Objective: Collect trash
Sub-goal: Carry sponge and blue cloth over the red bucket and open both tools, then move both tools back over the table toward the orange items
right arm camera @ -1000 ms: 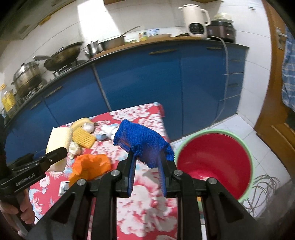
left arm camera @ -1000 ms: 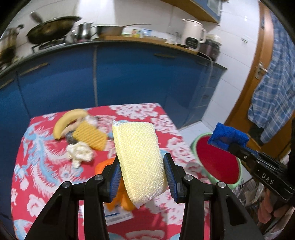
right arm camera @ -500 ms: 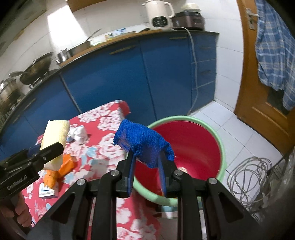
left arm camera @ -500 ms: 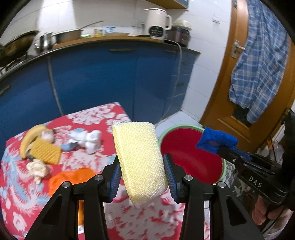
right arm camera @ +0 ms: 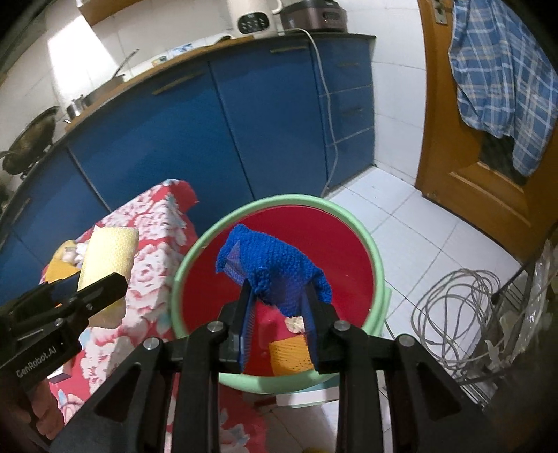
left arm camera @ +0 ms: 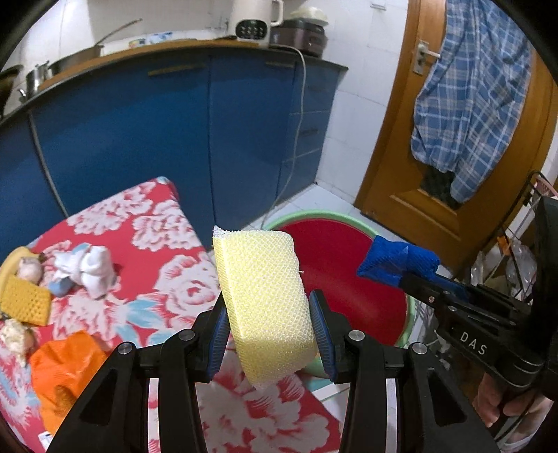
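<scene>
Your right gripper (right arm camera: 277, 310) clamps the blue cloth (right arm camera: 275, 265) above the red bin (right arm camera: 378, 275): let go there. Your left gripper (left arm camera: 268, 327), clenched on the yellow sponge (left arm camera: 265, 299), hangs over the surface (left arm camera: 153, 244); carry it past the rim first.

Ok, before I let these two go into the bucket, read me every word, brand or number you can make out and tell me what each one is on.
"DAS": white letters on the body of the right gripper, seen from the left wrist view.
"GenRobot.AI": white letters on the body of the left gripper, seen from the right wrist view.
Control panel on the white kettle: marks too small to read.
Paper slip under the orange bag: print too blurred to read.
</scene>
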Tool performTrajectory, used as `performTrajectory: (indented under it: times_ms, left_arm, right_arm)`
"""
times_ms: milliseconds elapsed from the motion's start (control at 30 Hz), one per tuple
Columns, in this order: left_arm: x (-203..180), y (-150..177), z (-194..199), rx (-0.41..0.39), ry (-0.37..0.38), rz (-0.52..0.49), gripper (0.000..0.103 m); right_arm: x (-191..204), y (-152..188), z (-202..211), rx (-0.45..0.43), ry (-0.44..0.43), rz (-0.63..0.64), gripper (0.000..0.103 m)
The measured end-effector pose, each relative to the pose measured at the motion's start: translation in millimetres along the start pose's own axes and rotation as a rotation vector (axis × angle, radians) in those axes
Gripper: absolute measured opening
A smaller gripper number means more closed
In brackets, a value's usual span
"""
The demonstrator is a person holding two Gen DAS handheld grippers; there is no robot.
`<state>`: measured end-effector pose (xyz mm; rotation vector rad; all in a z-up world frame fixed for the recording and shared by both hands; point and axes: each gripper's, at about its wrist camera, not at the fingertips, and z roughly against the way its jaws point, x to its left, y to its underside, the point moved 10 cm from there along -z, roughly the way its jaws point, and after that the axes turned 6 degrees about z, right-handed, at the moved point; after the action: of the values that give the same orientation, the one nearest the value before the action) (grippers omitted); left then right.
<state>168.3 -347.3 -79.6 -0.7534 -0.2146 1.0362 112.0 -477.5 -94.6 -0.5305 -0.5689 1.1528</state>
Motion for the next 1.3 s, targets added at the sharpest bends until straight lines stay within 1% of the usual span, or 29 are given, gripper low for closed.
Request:
performTrajectory:
  times_ms: [100,233,300,367,433,833,1100,1300]
  left_arm:
    - [-3.6,1.5,-11.0,0.017,0.002,-0.006,0.045]
    - [-6.8,3.7,-22.8,0.041,-0.003,-0.010,0.047]
    - [-8.3,4.3,-26.0,0.046,-0.007,-0.021,0.051]
    - [-8.8,3.8,-27.8,0.043,-0.014,-0.025,0.060]
    - [-8.7,3.1,-28.5,0.038,-0.016,-0.026,0.062]
    - [0.6,3.9,-23.4,0.039,-0.030,0.010,0.062]
    - [13.4,8.3,-5.6,0.025,-0.036,0.039,0.062]
    - [36.2,13.8,10.3,0.017,-0.071,0.083,0.062]
  right_arm:
    - [-8.5,2.0,-7.2,0.012,0.013,-0.014,0.030]
    - [-13.3,5.3,-14.7,0.028,0.022,-0.030,0.039]
    - [-15.2,6.0,-17.2,0.032,0.023,-0.033,0.041]
    - [-16.4,6.6,-19.2,0.035,0.024,-0.036,0.043]
    - [-17.9,7.4,-20.9,0.037,0.020,-0.042,0.045]
    - [-17.9,9.4,-14.9,0.033,0.013,-0.048,0.046]
    - [-0.3,8.8,0.4,0.019,-0.014,-0.028,0.046]
    - [20.8,9.0,9.0,0.009,-0.044,-0.001,0.046]
